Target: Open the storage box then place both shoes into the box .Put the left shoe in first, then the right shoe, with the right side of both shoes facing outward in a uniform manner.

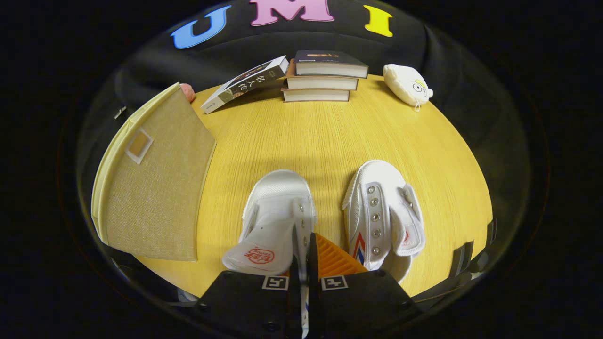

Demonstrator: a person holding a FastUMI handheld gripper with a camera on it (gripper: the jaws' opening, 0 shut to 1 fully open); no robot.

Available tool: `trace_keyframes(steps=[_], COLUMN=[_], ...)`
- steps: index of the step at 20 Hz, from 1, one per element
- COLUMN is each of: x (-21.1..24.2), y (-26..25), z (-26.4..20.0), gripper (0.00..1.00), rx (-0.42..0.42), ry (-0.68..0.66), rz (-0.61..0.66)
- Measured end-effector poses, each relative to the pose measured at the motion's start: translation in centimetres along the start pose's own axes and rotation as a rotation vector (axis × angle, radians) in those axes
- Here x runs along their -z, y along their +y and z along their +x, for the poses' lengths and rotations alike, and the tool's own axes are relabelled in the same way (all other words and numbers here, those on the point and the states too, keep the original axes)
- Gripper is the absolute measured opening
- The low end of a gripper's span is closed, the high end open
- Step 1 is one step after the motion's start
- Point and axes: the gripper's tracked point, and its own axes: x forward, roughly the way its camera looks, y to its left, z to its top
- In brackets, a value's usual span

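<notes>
Gripper [305, 256]: we are seeing its fingers pressed together on the eyelet flap of the left shoe [275, 221].
Left shoe: resting on the wooden table [306, 136], not in the box.
Right shoe [381, 216]: lying just beside it, untouched.
Storage box [155, 188]: standing off to the left (whether it is open, we cannot tell).
Progress: we are judging both placements as still ahead.
</notes>
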Motion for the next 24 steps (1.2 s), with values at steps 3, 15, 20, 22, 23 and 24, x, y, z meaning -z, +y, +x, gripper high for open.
trace_keyframes(steps=[3, 15, 20, 22, 23, 24], x=[-1.2, -8.9, -12.1, -12.5, -12.7, -12.6], y=[0.8, 10.8, 18.8, 21.5, 22.9, 23.6], z=[-2.2, -13.9, -15.7, -15.1, -14.8, -14.1], gripper=[0.10, 0.10, 0.10, 0.10, 0.10, 0.10], rx=[-0.033, -0.221, -0.308, -0.306, -0.304, -0.301], ry=[-0.030, -0.056, -0.048, -0.017, 0.001, 0.020], rz=[0.027, 0.123, 0.122, 0.124, 0.130, 0.138])
